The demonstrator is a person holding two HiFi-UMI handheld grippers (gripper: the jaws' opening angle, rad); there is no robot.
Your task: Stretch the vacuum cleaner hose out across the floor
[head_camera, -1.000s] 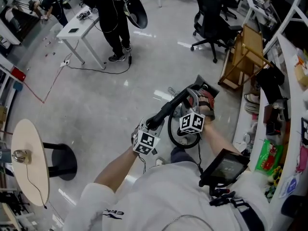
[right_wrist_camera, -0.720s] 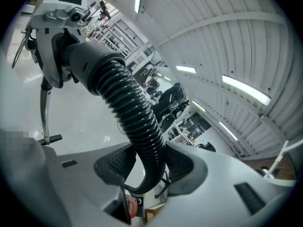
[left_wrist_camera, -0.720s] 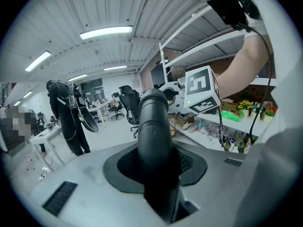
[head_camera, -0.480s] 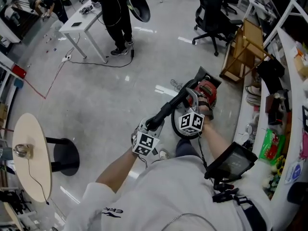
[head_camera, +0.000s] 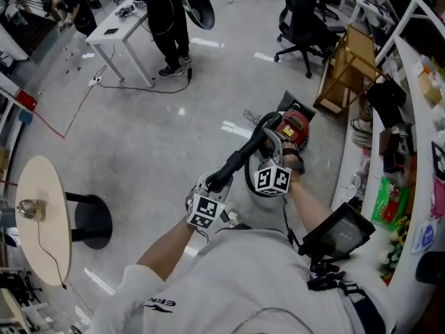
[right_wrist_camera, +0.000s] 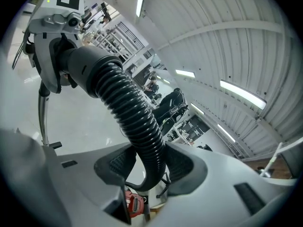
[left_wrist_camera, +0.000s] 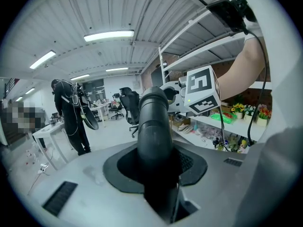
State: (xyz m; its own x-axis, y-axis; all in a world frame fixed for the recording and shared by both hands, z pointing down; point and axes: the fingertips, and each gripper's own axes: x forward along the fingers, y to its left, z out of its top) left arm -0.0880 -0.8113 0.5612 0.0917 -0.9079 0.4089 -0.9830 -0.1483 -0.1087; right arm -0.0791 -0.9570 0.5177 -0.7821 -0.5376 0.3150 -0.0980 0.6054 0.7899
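Observation:
In the head view, the red vacuum cleaner (head_camera: pixel 293 128) lies on the floor ahead of me. Its black hose (head_camera: pixel 242 156) rises from it toward both hands. My left gripper (head_camera: pixel 212 184) is shut on the hose's smooth rigid end (left_wrist_camera: pixel 153 122), which fills the space between the jaws in the left gripper view. My right gripper (head_camera: pixel 268 161) is shut on the ribbed part of the hose (right_wrist_camera: pixel 135 117), closer to the cleaner. From the right gripper view the ribbed hose runs up to the left gripper (right_wrist_camera: pixel 53 51). A loop of hose (head_camera: pixel 249 185) hangs between the two grips.
A person in black (head_camera: pixel 169 19) stands by a white table (head_camera: pixel 115 32) at the far left, with a cable (head_camera: pixel 142 91) on the floor. Office chairs (head_camera: pixel 306 16) and a wooden frame (head_camera: pixel 345 72) stand behind the cleaner. Shelving (head_camera: pixel 410 152) lines the right. A round table (head_camera: pixel 40 218) is at my left.
Both grippers keep their hold on the hose. My left hand has drawn slightly down and back toward me, and the view has shifted a little.

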